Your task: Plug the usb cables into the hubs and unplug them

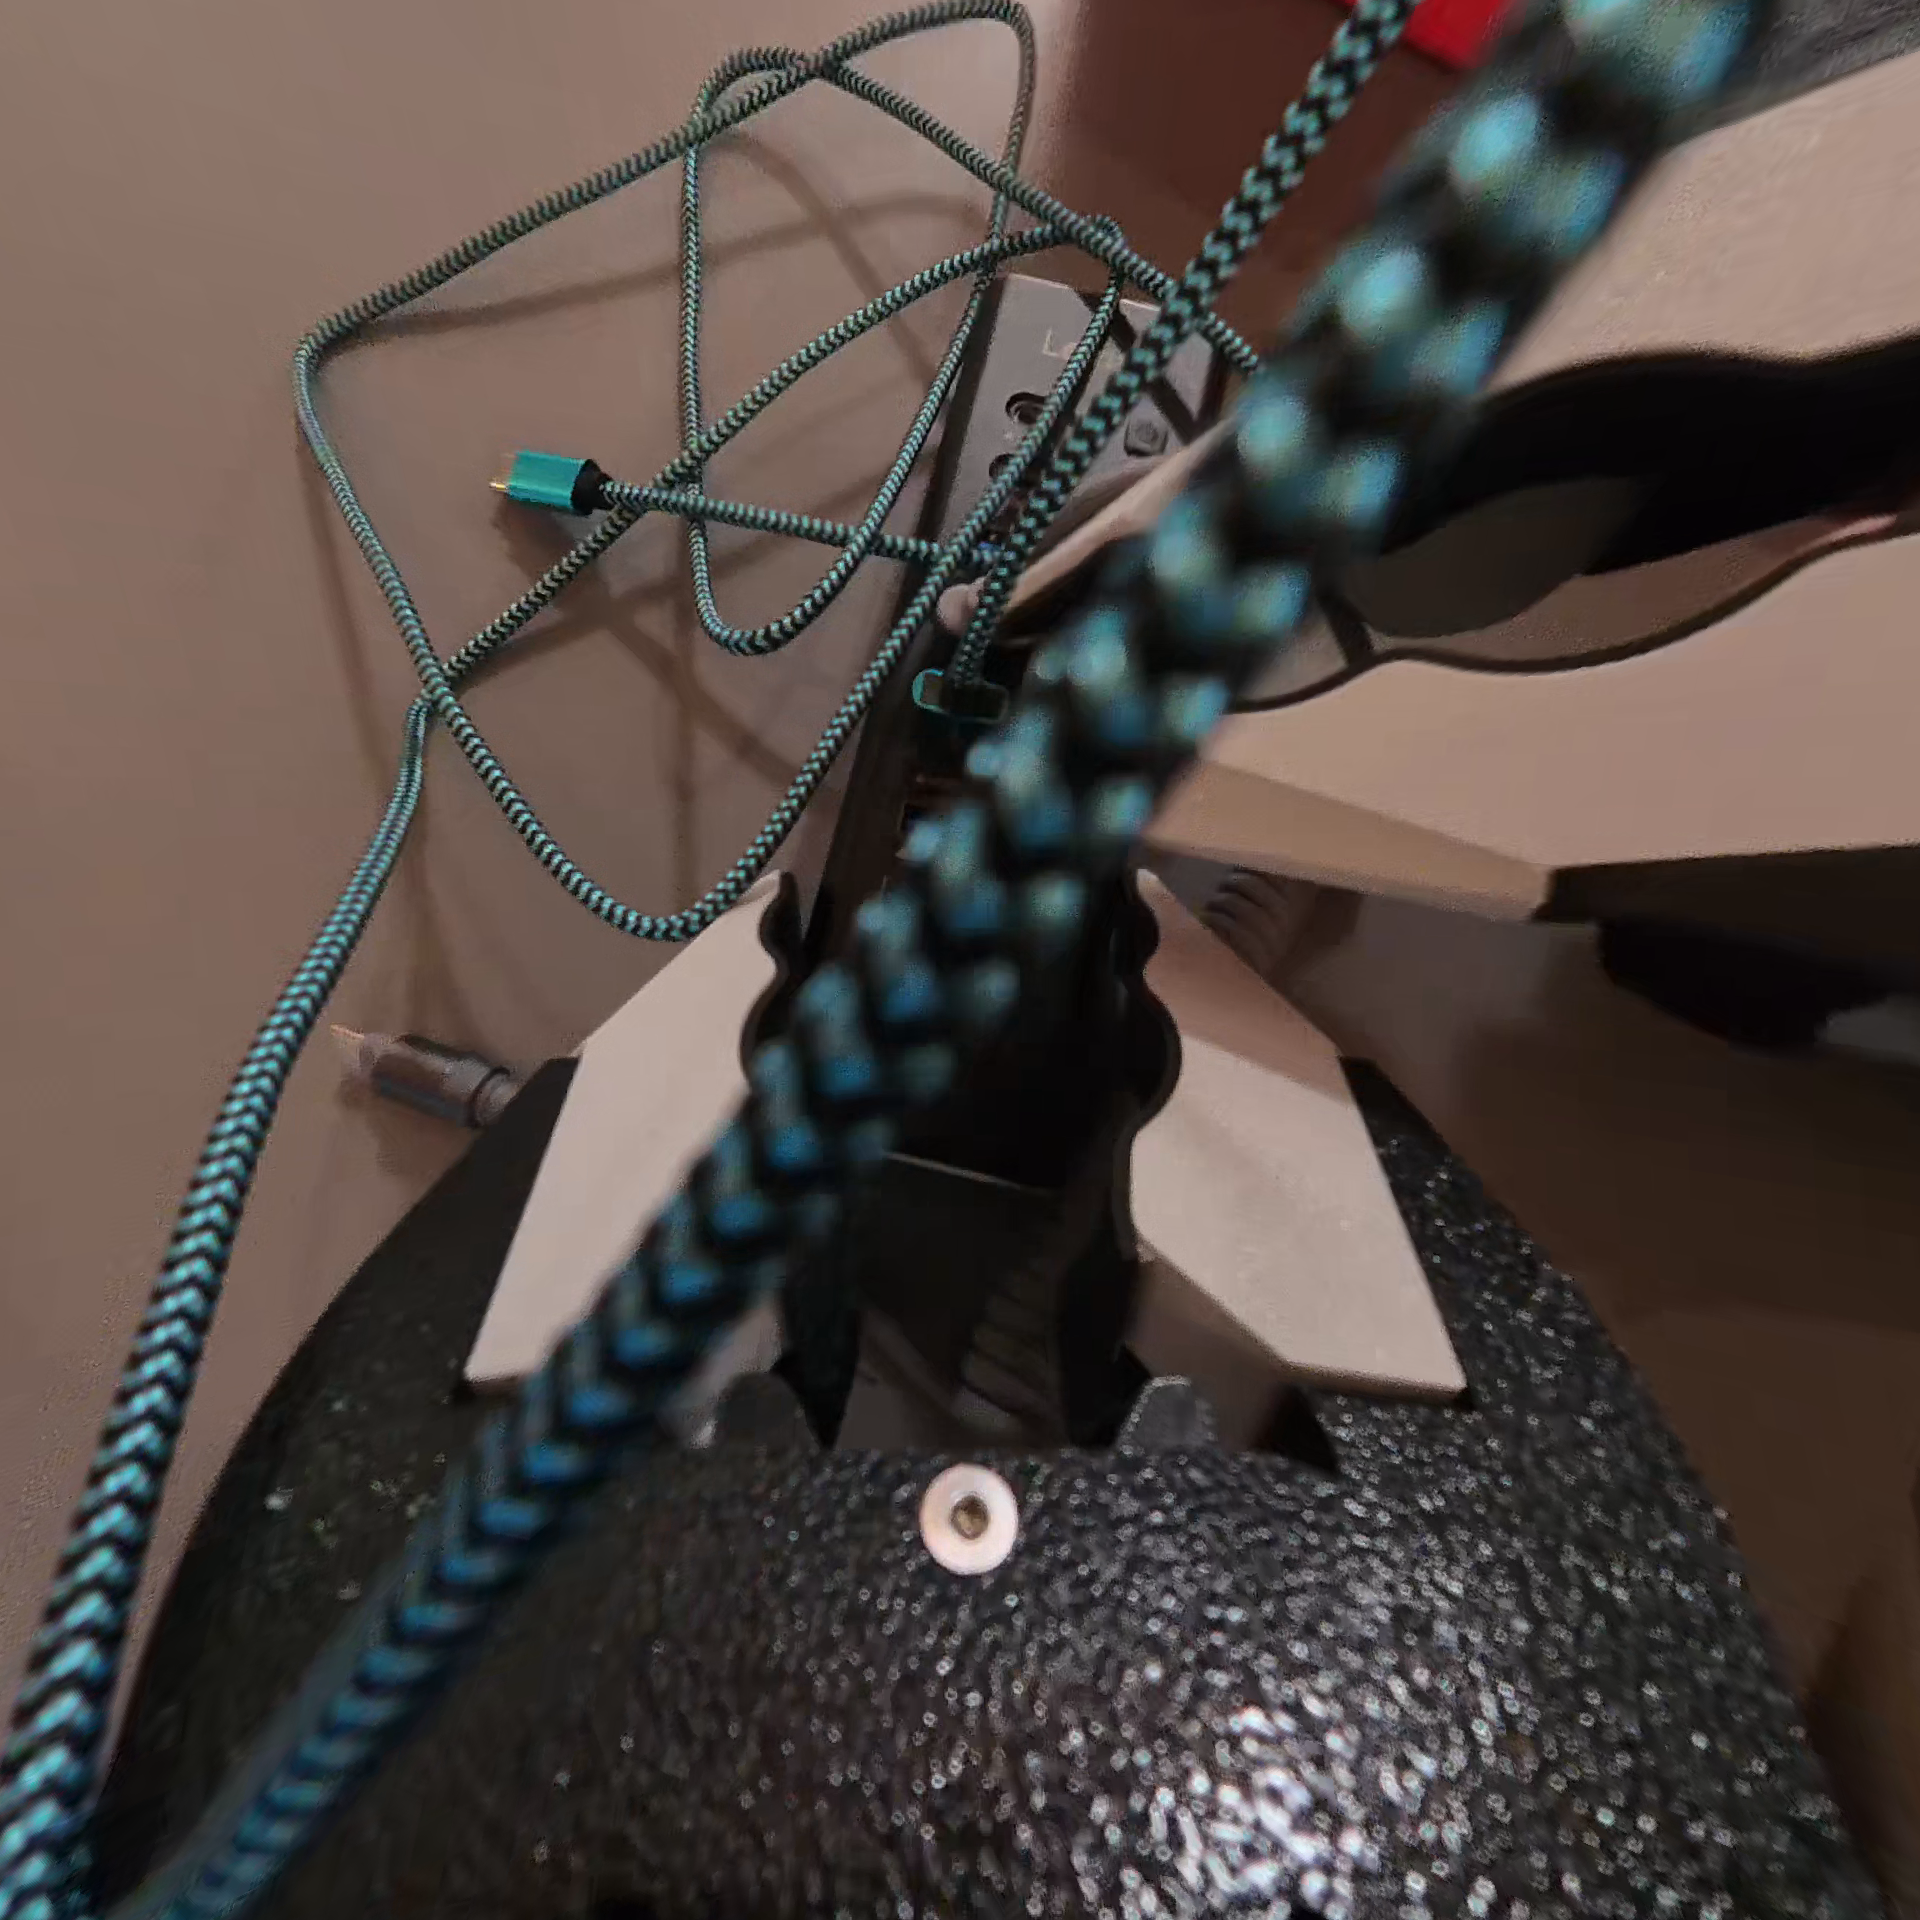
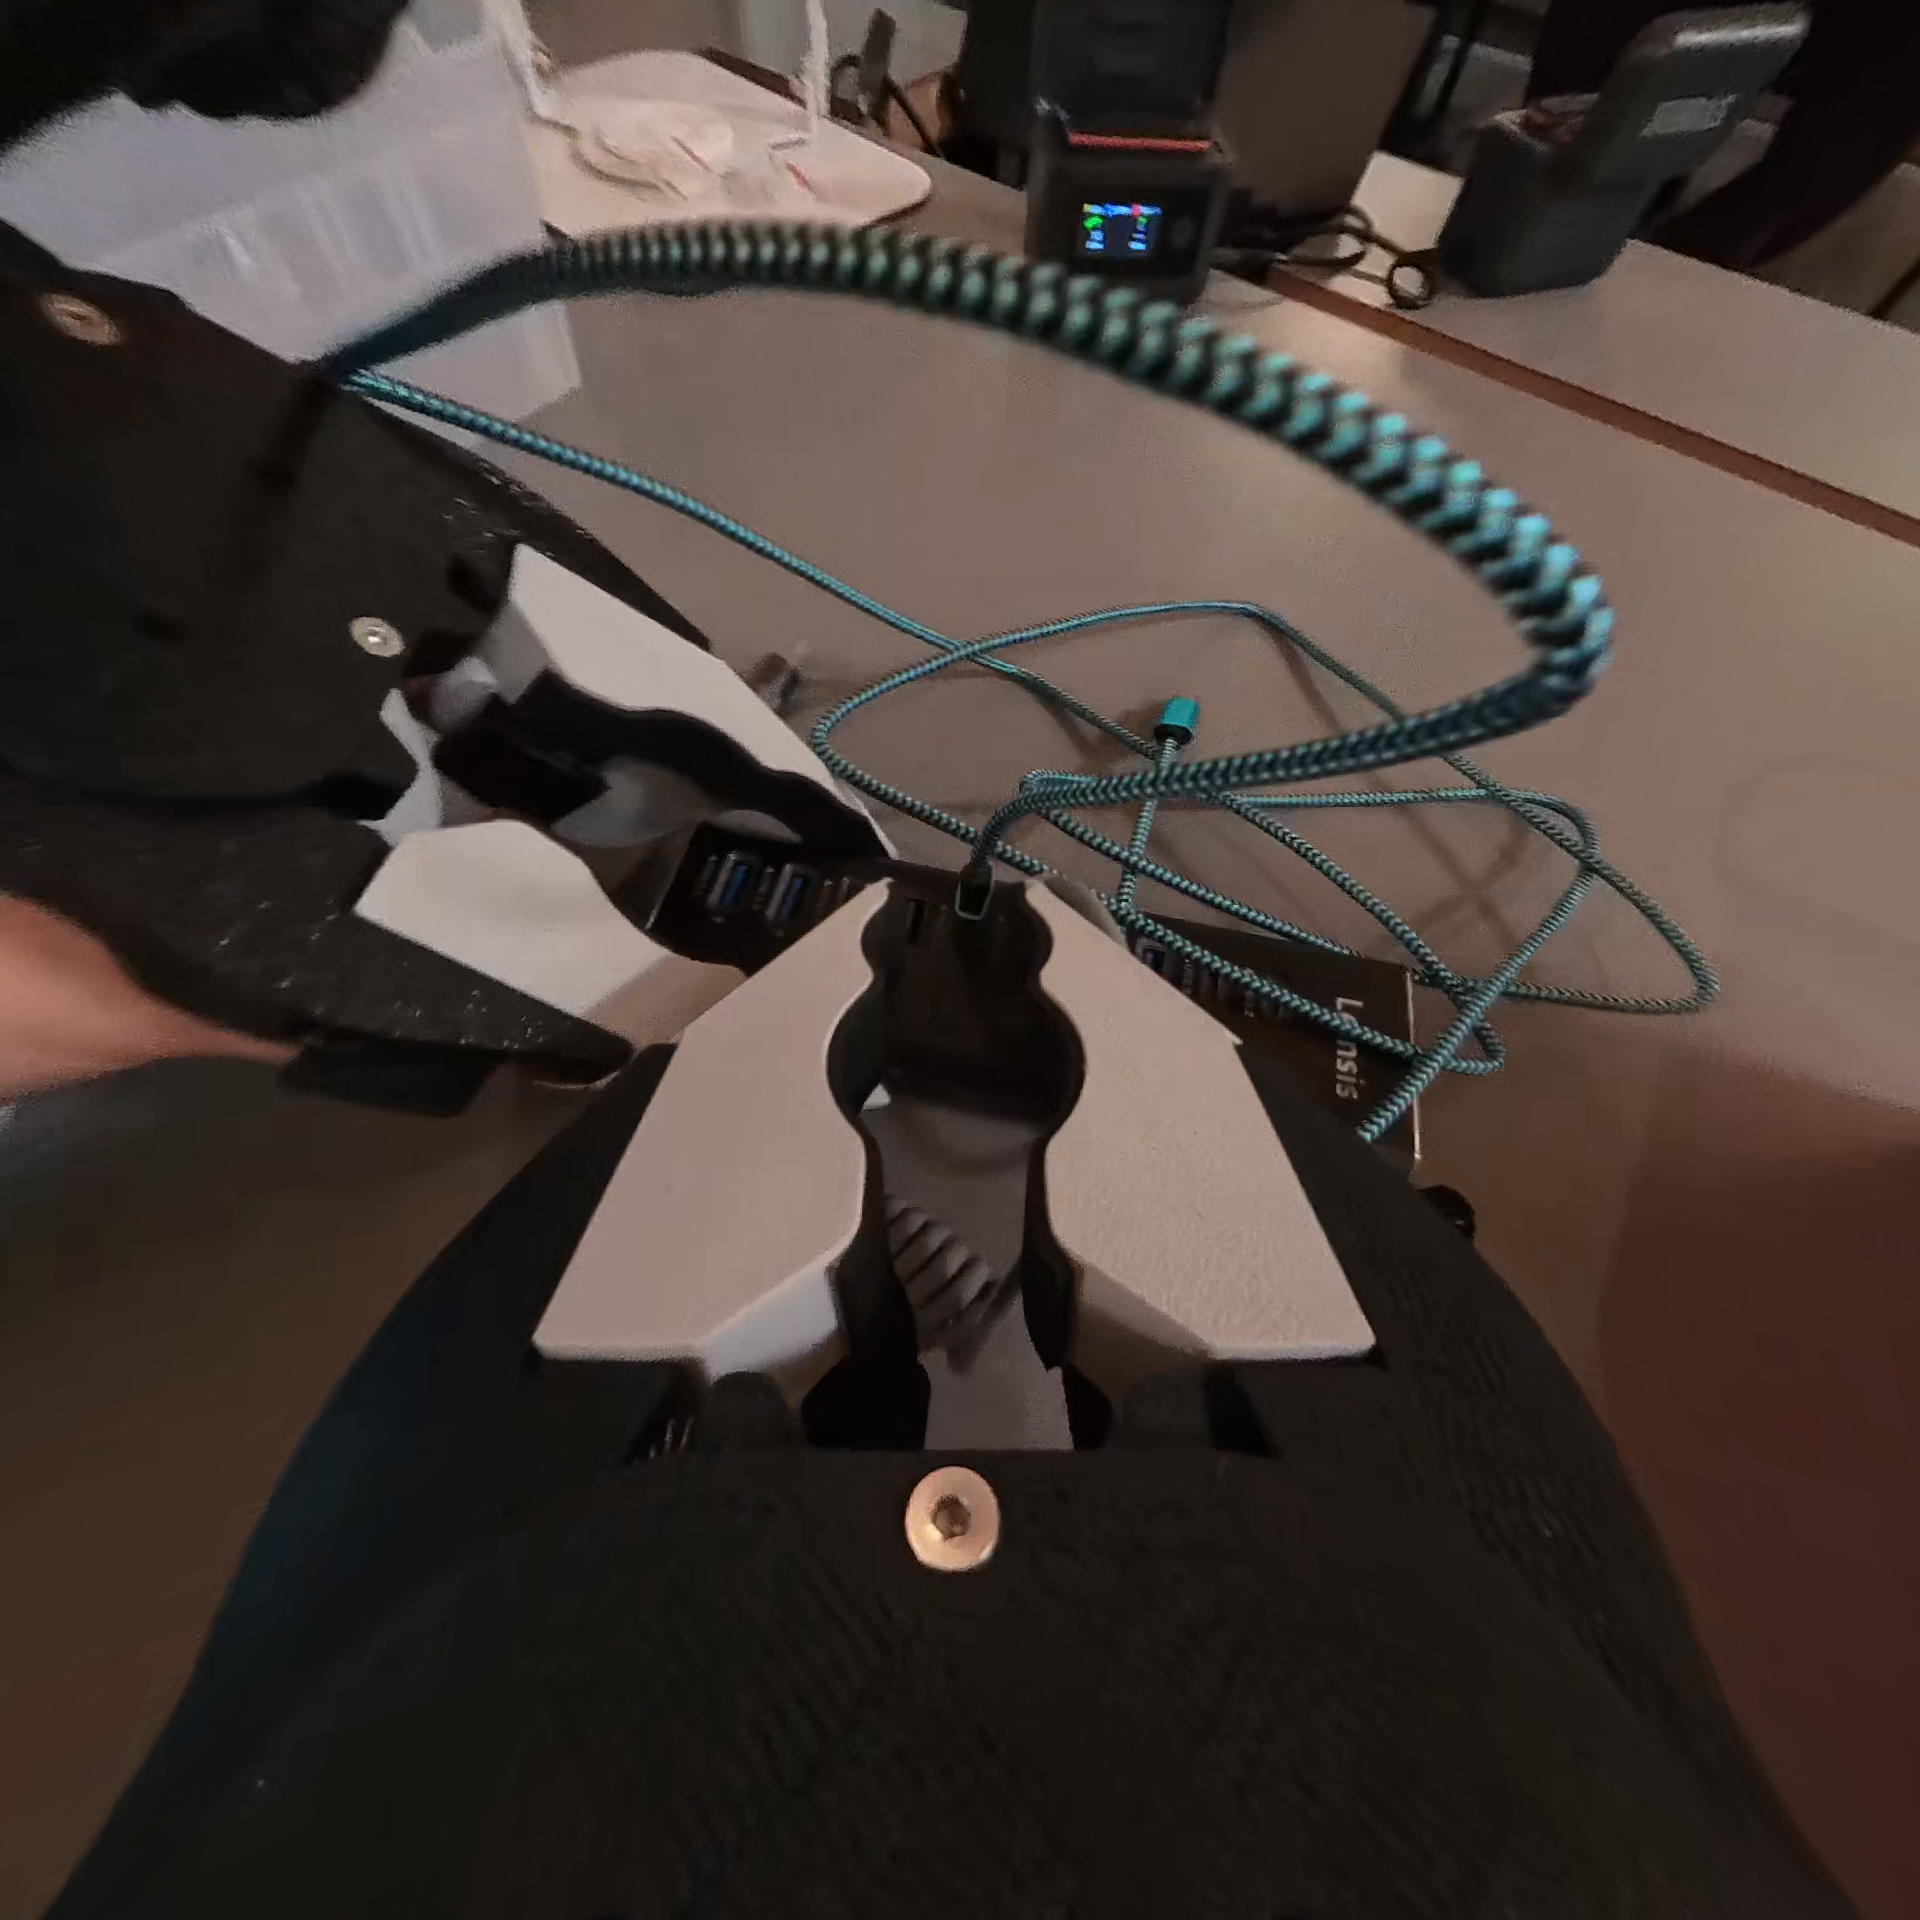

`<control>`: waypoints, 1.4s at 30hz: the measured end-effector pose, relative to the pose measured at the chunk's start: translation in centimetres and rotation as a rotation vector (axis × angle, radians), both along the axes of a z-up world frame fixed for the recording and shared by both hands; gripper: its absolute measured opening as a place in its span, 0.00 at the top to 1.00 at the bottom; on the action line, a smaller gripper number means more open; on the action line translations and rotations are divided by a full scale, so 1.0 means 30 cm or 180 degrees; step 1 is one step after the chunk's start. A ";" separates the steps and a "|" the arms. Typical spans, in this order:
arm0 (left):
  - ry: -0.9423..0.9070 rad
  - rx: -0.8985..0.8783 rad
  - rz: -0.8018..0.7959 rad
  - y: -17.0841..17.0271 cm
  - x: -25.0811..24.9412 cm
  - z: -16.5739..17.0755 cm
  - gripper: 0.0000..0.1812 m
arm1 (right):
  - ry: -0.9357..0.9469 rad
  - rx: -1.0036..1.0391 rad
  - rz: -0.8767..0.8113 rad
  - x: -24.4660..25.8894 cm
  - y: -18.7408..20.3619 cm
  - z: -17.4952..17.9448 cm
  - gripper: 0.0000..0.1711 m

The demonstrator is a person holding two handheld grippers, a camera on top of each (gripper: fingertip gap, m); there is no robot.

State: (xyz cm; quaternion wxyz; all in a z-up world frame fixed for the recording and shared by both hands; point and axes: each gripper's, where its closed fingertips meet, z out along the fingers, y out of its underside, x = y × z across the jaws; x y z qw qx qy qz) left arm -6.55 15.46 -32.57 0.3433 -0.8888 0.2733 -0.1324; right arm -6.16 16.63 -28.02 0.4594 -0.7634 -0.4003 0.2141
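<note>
My right fingers [image 2: 961,925] pinch the teal plug [image 2: 972,896] at 12 o'clock; left fingers [image 1: 961,935] clamp the hub [image 1: 1039,436].

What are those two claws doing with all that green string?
A person holds two grippers over a black hub. The left gripper pinches one end of the hub to keep it from moving. The right gripper is closed around the plug of a green cable right at the hub's ports. Whether the plug is fully in is unclear. Another green plug lies loose on the table.
</note>
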 end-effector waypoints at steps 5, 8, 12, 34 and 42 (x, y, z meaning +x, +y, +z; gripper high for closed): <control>0.0041 0.0132 0.0067 0.007 0.006 0.003 0.67 | -0.0170 0.0341 -0.0117 -0.003 0.022 -0.006 0.92; 0.0072 0.0179 0.0068 0.008 0.007 0.004 0.68 | -0.0143 0.0337 -0.0111 -0.021 0.033 -0.013 0.92; 0.0003 0.0226 0.0068 0.010 0.007 0.007 0.68 | -0.0237 0.0443 -0.0137 -0.029 0.045 -0.019 0.93; -0.0276 0.0195 -0.0368 0.029 0.058 -0.007 0.62 | -0.0146 0.0556 -0.0237 0.028 0.020 -0.020 0.93; -0.0346 0.0167 -0.0316 0.028 0.052 -0.005 0.64 | -0.0130 0.0433 -0.0365 0.039 0.070 -0.036 0.92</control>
